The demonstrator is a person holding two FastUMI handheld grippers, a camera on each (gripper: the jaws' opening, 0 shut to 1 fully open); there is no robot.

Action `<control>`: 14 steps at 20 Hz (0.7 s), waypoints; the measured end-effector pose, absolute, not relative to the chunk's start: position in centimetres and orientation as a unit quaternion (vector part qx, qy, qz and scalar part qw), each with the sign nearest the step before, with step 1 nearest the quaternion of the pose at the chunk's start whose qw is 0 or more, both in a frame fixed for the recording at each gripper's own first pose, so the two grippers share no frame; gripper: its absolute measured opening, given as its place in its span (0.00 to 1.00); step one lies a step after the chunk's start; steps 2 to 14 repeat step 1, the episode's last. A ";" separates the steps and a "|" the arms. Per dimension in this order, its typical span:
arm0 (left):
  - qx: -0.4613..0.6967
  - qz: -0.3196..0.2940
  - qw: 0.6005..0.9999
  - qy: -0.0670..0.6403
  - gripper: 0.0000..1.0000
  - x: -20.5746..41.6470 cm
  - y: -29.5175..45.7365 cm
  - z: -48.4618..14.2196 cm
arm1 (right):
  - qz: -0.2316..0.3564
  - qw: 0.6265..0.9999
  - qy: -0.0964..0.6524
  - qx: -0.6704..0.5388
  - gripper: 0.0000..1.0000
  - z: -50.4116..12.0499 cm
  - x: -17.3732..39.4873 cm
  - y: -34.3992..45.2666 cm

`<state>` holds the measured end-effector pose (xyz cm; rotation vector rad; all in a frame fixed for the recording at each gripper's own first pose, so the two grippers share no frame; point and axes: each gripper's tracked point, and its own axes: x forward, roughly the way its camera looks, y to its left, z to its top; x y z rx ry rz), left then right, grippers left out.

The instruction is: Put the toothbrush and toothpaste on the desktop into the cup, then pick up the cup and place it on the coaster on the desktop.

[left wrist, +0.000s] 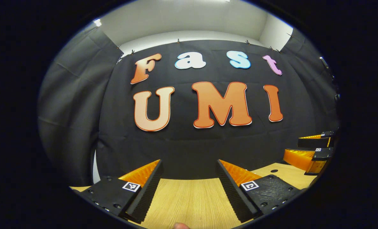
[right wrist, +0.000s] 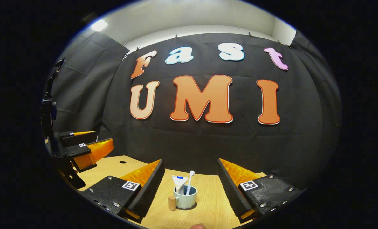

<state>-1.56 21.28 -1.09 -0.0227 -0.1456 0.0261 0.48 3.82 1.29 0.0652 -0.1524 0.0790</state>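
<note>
A pale green cup with a wooden handle stands upright on the wooden desktop, seen in the right gripper view. A white toothpaste tube and a white toothbrush stand inside it. A dark edge shows under the cup's base; I cannot tell whether it is the coaster or a shadow. My right gripper is open, its fingers either side of the cup and apart from it. My left gripper is open over bare desktop with nothing between its fingers.
The right gripper shows at the right edge of the left gripper view, and the left gripper at the left of the right gripper view. The black cloth wall closes the desk's far edge. A small hole marks the desktop.
</note>
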 end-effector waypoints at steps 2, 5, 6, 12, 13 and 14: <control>-0.009 0.020 0.997 -0.074 0.99 -1.7 21.7 -1.2 | 0.039 0.996 -0.080 0.032 0.98 1.4 0.4 3.8; -0.009 0.020 0.997 -0.074 0.99 -1.7 21.7 -1.2 | 0.039 0.996 -0.080 0.032 0.98 1.4 0.4 3.8; -0.009 0.020 0.997 -0.074 0.99 -1.7 21.7 -1.2 | 0.039 0.996 -0.080 0.032 0.98 1.4 0.4 3.8; -0.009 0.020 0.997 -0.074 0.99 -1.7 21.7 -1.2 | 0.039 0.996 -0.080 0.032 0.98 1.4 0.4 3.8; -0.009 0.020 0.997 -0.074 0.99 -1.7 21.7 -1.2 | 0.039 0.996 -0.080 0.032 0.98 1.4 0.4 3.8; -0.009 0.020 0.997 -0.074 0.99 -1.7 21.7 -1.2 | 0.039 0.996 -0.080 0.032 0.98 1.4 0.4 3.8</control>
